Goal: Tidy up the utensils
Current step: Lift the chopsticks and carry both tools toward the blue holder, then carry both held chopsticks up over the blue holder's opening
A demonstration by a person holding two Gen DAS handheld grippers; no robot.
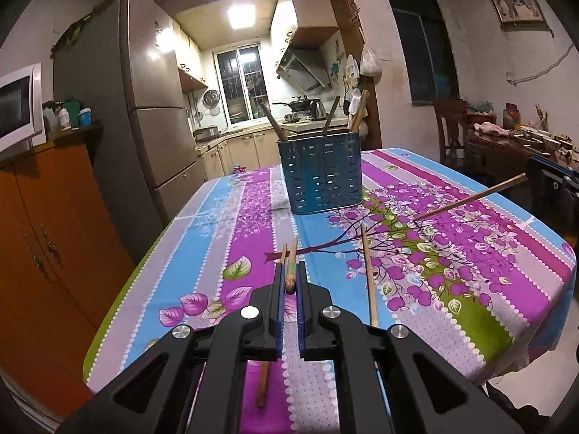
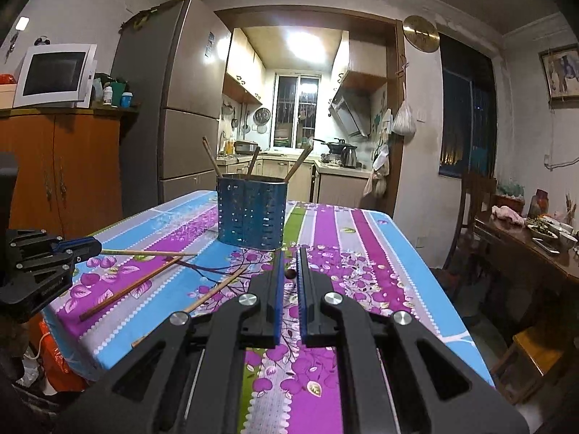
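Observation:
A blue perforated utensil holder (image 1: pixel 320 173) stands on the table with several chopsticks upright in it; it also shows in the right wrist view (image 2: pixel 250 211). My left gripper (image 1: pixel 289 271) is shut on a chopstick (image 1: pixel 291 269) that points forward; the right wrist view shows this gripper (image 2: pixel 81 249) with the chopstick (image 2: pixel 144 252) sticking out. My right gripper (image 2: pixel 289 273) is shut on the end of another chopstick (image 2: pixel 290 273); the left wrist view shows that chopstick (image 1: pixel 470 197) slanting down to the cloth. Loose chopsticks (image 1: pixel 369 275) (image 2: pixel 130 289) lie on the table.
The table has a flowered purple, blue and green cloth (image 1: pixel 470 260). An orange cabinet (image 1: pixel 47 238) with a microwave stands left, a fridge (image 1: pixel 144 108) behind it. A wooden chair (image 2: pixel 474 209) and a cluttered side table (image 2: pixel 535 238) stand right.

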